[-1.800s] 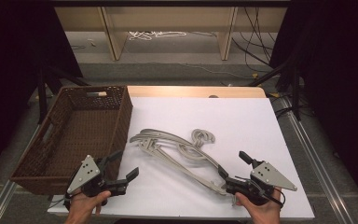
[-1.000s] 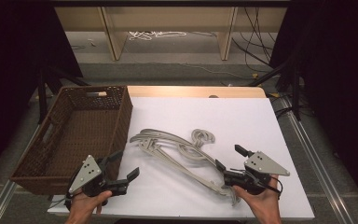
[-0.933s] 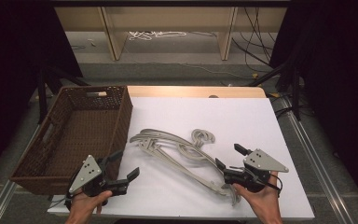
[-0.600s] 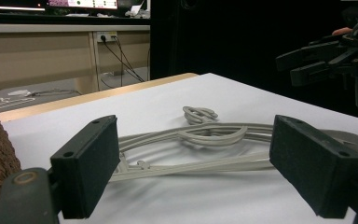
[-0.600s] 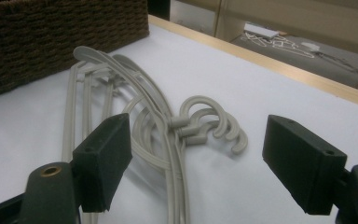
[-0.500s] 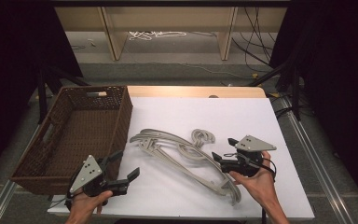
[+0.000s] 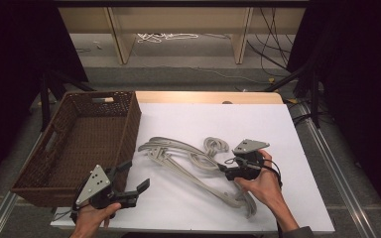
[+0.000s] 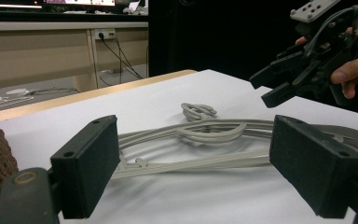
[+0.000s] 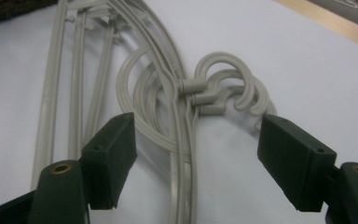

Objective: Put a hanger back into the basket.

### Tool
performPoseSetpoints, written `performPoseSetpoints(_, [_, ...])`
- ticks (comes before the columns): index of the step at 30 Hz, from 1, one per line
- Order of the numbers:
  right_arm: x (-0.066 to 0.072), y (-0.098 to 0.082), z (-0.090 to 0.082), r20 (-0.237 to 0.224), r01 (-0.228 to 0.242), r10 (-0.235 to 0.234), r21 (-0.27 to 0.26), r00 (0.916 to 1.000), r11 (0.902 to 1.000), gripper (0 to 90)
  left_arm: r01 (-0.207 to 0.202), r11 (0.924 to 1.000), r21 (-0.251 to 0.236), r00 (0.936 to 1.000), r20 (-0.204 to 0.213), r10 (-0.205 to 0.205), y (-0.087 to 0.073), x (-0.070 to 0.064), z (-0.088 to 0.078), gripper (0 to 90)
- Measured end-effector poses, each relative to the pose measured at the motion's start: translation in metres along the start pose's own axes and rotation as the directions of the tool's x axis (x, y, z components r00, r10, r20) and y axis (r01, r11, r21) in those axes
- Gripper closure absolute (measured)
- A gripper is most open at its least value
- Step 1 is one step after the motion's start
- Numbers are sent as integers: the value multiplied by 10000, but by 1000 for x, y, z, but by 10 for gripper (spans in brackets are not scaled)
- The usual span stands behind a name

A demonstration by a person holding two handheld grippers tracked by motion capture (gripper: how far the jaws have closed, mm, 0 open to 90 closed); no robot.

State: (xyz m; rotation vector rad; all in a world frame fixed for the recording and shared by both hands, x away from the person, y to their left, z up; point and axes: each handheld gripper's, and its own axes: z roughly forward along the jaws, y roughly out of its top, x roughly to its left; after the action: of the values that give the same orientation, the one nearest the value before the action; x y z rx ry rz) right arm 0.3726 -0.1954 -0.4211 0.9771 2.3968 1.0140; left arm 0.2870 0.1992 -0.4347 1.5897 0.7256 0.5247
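Right gripper [image 7: 226,170] at centre-right of frame, jaws wide but just closing, straddling hangers [image 9: 182,116] near hooks, nothing gripped. Left gripper [image 7: 129,179] lower left, jaws open, empty, beside basket [image 7: 39,178].

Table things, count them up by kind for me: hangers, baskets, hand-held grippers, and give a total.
Hangers: 3, going by the three hooks stacked together
Basket: 1
Hand-held grippers: 2, left and right
Total: 6
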Motion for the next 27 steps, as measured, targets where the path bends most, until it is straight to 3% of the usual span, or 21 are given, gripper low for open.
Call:
performPoseSetpoints(4, [-2,0,7,-40,154,-152,534,9999,9985,321,47,10000,-39,10000,-9,-47,0,0,0,154])
performPoseSetpoints(5, [-1,-1,10,57,214,-217,450,9997,9988,340,16,10000,-12,10000,4,-16,0,0,0,154])
performPoseSetpoints(8, [-2,-1,12,-65,250,-245,1032,9997,9943,359,6,10000,92,10000,71,-7,-1,-2,1,154])
performPoseSetpoints(9, [-2,-2,15,40,241,-245,924,9997,9954,373,24,9999,114,10000,72,-24,-1,-2,2,154])
performPoseSetpoints(12, [-3,-2,20,-139,562,-547,1479,9984,9874,411,-81,9999,113,9999,152,79,-1,-2,3,154])
performPoseSetpoints(15, [0,-3,26,-43,652,-654,1694,9978,9834,458,42,9998,212,10000,89,-43,-1,-3,3,154])
performPoseSetpoints(18, [1,-4,33,3,1058,-1077,1828,9942,9774,486,-98,9996,258,9998,153,94,-1,-3,3,154])
performPoseSetpoints(25, [4,-3,42,-216,1298,-1284,2426,9915,9614,581,-30,9994,332,9998,176,24,-2,-3,3,154])
performPoseSetpoints(27, [5,-3,43,-180,1093,-1083,2578,9940,9600,620,-92,9995,317,9998,189,86,-1,-3,3,155])
